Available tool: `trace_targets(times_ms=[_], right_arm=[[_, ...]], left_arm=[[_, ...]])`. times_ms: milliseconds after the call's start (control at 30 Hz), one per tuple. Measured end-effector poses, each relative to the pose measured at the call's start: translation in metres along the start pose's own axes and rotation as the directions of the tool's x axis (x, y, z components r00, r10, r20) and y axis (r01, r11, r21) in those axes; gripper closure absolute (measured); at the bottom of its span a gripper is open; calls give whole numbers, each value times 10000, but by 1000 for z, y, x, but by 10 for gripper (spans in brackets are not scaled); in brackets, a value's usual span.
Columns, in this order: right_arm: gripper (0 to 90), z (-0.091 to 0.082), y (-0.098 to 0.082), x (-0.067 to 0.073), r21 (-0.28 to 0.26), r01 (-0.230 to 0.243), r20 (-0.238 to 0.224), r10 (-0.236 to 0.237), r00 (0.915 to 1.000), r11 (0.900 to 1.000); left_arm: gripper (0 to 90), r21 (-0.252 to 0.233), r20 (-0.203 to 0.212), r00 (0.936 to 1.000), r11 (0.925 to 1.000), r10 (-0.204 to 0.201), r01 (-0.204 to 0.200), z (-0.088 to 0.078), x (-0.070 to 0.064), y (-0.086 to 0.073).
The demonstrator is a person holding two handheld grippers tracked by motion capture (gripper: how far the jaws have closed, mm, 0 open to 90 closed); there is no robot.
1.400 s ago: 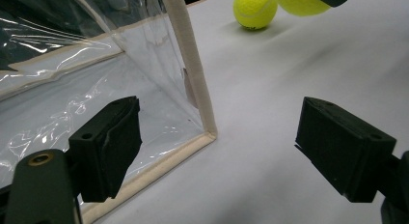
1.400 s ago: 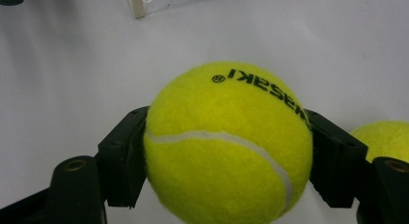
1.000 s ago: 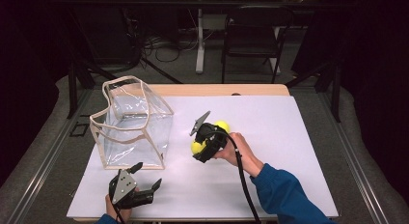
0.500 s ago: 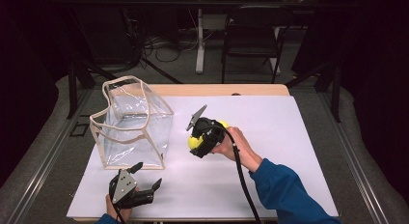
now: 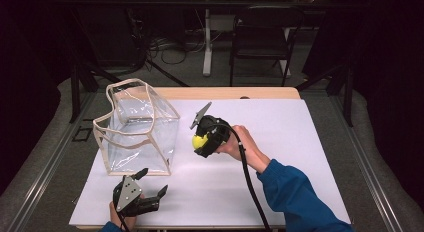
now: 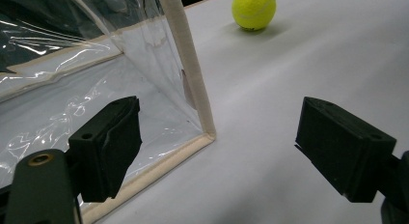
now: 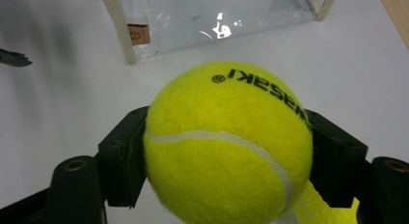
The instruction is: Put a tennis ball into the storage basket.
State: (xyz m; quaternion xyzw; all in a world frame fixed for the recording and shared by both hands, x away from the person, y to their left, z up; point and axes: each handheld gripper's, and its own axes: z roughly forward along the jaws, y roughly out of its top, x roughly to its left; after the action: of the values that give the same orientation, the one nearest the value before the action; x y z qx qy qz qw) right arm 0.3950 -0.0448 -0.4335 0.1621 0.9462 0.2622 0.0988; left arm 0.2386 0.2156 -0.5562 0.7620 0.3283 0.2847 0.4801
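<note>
The tennis ball [image 7: 226, 144] runs off the bottom edge of the right gripper view (its underside is cut away), and it hides the inner faces of the black jaws. The clear bag [image 7: 212, 16] is cropped at the top.

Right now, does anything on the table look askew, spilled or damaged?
Only the clear bag: its walls are creased and its rim sags unevenly. Nothing is spilled or broken; the right gripper holds the tennis ball squarely.
</note>
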Motion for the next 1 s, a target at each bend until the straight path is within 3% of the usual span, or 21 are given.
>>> trace_targets(times_ms=[1000], right_arm=[[261, -4, 28, -14, -210, -99, 41, 100, 9999, 9997]], left_arm=[[160, -66, -21, 10000, 10000, -10, 10, 0, 0, 0]])
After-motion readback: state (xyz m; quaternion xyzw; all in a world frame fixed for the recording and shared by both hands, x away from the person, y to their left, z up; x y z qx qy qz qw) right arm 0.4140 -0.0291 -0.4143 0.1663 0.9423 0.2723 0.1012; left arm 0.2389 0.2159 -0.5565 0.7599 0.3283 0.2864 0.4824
